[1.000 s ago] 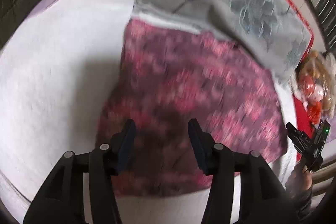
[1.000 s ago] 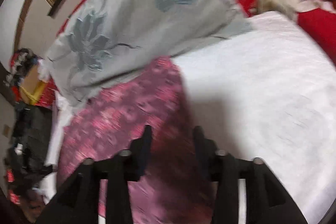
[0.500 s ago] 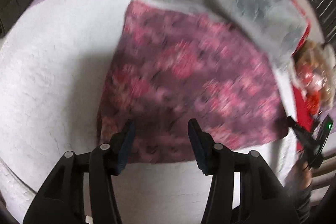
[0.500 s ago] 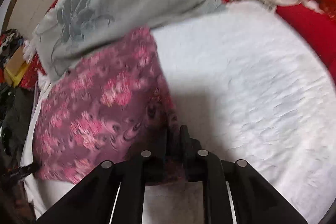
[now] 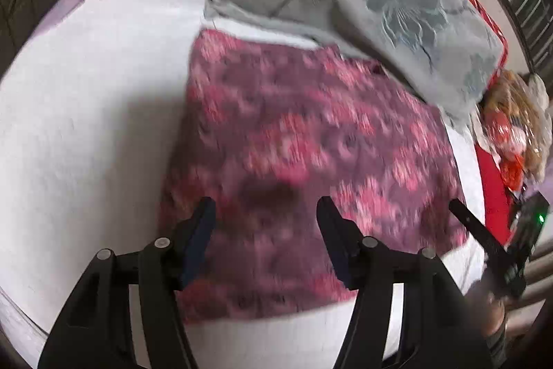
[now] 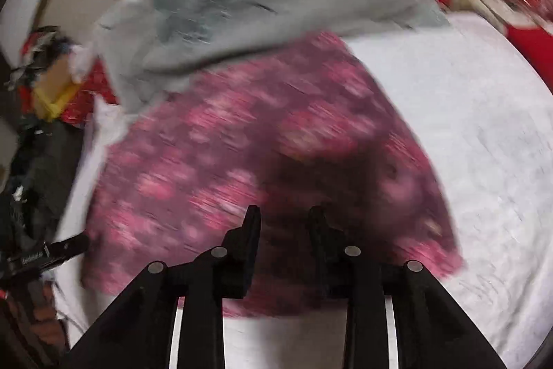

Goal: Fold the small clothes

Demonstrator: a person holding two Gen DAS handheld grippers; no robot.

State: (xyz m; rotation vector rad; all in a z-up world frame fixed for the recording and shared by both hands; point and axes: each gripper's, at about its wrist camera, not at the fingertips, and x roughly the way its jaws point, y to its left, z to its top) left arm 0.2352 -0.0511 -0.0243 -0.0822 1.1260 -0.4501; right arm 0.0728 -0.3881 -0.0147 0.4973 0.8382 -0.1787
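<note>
Right hand-held gripper (image 6: 284,223): jaws just reopened — pinch on the floral garment (image 6: 242,161) released
Left hand-held gripper (image 5: 266,217): widening, empty
Garment: flat on the bed (image 5: 86,92) — fold set

No text, label or number can be read anywhere.

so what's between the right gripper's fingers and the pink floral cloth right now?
Nothing. In the right wrist view the right gripper, its jaws just reopened, hovers over the pink floral cloth with an empty gap; only the cloth shows behind the fingers.
</note>
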